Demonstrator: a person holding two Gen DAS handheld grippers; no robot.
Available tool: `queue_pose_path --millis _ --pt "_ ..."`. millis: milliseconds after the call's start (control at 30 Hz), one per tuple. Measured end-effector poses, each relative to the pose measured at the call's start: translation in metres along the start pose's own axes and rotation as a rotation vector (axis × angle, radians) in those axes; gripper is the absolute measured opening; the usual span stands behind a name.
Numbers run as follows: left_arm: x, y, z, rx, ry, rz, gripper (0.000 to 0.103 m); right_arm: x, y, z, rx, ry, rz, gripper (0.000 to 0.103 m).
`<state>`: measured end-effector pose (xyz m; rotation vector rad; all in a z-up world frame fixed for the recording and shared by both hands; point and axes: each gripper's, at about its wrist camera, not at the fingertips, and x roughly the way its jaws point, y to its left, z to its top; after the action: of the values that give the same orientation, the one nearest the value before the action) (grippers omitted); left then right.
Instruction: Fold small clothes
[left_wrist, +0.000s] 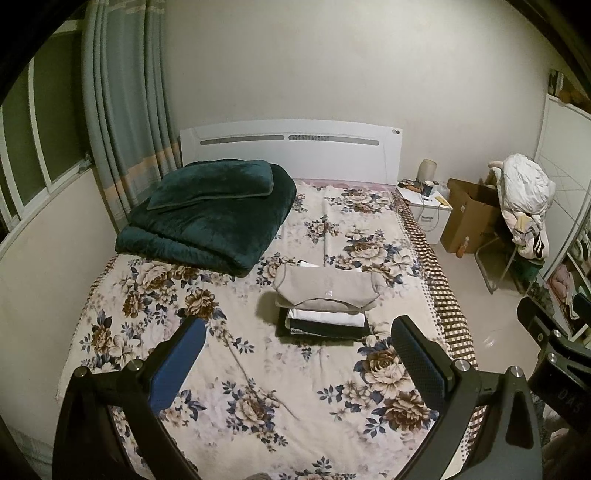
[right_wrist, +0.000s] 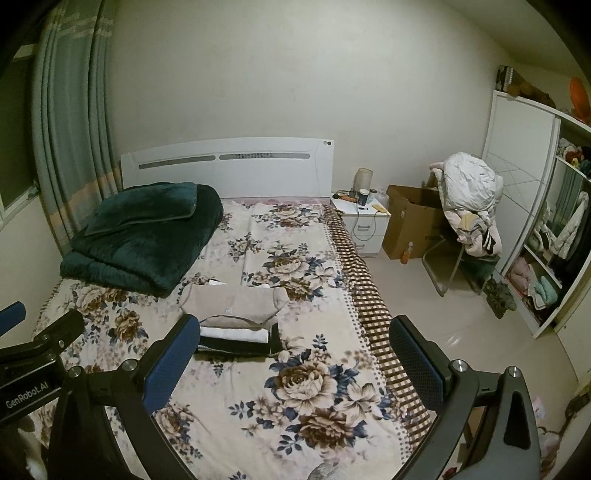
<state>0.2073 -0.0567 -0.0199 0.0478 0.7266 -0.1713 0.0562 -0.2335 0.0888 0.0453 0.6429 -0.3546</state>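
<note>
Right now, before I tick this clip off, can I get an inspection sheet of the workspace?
Surface: bed with floral cover, mostly bare at the near end.
Job's things: stack of folded clothes, beige piece on top, white and dark pieces beneath.
Clutter: folded green blanket near the headboard.
Grippers: left tongs and right tongs open, holding nothing, above the bed.
Cables: a thin cord hangs down the nightstand front.
Surroundings: cardboard box, chair heaped with clothes, open wardrobe, curtains.
</note>
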Motion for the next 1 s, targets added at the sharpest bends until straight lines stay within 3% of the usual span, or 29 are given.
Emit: queue_pose_path --millis 1000 --pt "-0.013 0.002 -0.001 -0.011 -0.009 0.015 0.103 -0.01 0.002 0.009 -0.017 0.011 0.035 0.103"
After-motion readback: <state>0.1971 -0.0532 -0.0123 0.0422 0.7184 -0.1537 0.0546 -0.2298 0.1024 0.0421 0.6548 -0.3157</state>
